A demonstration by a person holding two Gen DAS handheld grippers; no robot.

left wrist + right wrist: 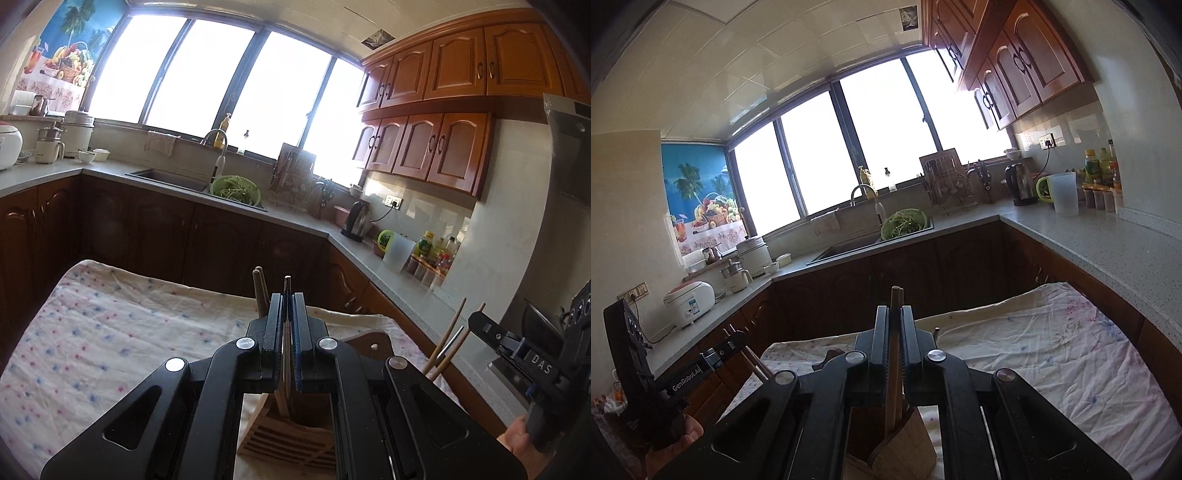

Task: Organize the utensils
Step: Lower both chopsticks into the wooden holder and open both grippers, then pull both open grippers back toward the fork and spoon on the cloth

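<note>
My left gripper (pixel 287 306) is shut on a thin utensil (pixel 284 365) with a pale shaft and a dark tip that sticks up between the pads. Its lower end reaches down into a wooden utensil holder (pixel 280 446) on the cloth-covered table. Two brown wooden handles (pixel 258 291) rise just behind the left finger. My right gripper (pixel 894 321) is shut on a pair of wooden chopsticks (pixel 894 354), whose lower ends stand in the holder (pixel 905 439). The left wrist view has the right gripper (pixel 480 323) at the far right beside the chopsticks (pixel 448 336).
A floral cloth (pixel 110 332) covers the table. A wooden board (pixel 369 341) lies past the holder. Dark cabinets and a grey counter (pixel 1108 251) ring the table, with a sink, a green colander (pixel 235 189), a kettle (pixel 357 220) and bottles. A hand (pixel 517 439) grips the right tool.
</note>
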